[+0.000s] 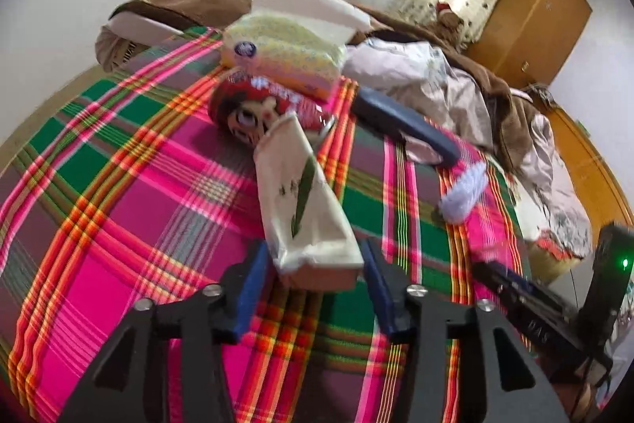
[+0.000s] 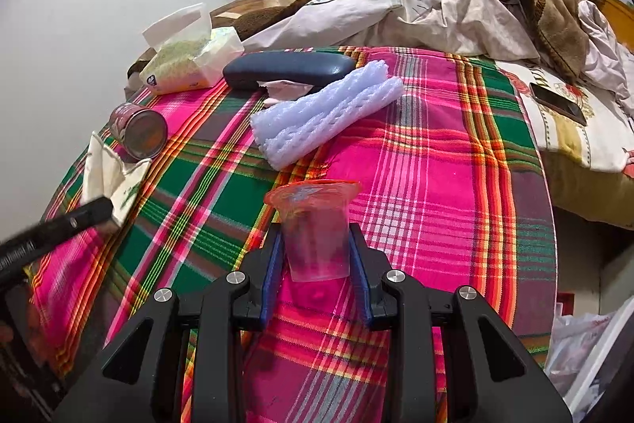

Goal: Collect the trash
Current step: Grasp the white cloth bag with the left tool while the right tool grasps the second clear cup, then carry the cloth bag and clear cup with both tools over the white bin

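Two pieces of trash sit in our jaws. Our right gripper (image 2: pixel 317 256) pinches a clear plastic cup (image 2: pixel 315 236) between narrow fingers, its orange rim just ahead of the tips. Our left gripper (image 1: pixel 313 272) stands partly apart around a cream paper wrapper (image 1: pixel 305 201); whether the pads (image 1: pixel 253 280) bite, we cannot tell. We should squeeze until the wrapper's near end is firm, clear of the red can (image 1: pixel 253 106) beyond the tips.

The left tool (image 1: pixel 317 264) is showing matte black angular arms with blue finger pads (image 1: pixel 249 288) and round silver screws. The right tool (image 2: pixel 317 256) is wearing the same black frame, blue ribbed pads (image 2: pixel 273 276) and four silver screws. At nine o'clock in the right view, white lettering is running along a black arm.
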`<state>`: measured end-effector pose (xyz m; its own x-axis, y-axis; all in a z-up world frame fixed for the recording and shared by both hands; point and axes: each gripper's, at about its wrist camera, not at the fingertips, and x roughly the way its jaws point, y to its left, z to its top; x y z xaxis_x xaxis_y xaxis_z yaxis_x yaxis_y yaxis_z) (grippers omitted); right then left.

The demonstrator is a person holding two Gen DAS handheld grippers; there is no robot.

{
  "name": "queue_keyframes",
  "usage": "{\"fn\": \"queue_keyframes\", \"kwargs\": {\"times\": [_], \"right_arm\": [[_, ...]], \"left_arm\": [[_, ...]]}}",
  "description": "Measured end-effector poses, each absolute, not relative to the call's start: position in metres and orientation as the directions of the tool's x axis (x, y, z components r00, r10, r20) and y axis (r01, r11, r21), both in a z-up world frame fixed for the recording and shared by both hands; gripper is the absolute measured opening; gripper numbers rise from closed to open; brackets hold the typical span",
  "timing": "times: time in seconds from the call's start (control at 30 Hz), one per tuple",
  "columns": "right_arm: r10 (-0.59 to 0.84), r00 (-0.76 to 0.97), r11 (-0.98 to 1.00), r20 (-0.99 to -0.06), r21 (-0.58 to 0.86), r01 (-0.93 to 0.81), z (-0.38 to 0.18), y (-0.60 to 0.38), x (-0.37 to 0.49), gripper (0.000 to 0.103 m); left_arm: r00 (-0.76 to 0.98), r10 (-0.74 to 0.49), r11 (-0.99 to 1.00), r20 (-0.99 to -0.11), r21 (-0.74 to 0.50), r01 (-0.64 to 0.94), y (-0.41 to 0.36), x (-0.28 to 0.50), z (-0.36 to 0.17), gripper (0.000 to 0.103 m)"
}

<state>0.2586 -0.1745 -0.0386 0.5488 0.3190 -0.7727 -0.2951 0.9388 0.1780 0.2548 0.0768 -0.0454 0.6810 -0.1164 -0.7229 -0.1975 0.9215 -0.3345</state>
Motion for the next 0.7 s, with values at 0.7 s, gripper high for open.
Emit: {"fn": "queue_keyframes", "kwargs": {"times": [0.7], "right_arm": [[0.330,0.568,0.939,-0.754,0.202,-0.278,-0.029,-0.181,0.240,0.033]], "left_arm": [[0.685,-0.100,0.959,-0.722,-0.254,-0.128,0.056,0.237,-0.037,0.047]]}}
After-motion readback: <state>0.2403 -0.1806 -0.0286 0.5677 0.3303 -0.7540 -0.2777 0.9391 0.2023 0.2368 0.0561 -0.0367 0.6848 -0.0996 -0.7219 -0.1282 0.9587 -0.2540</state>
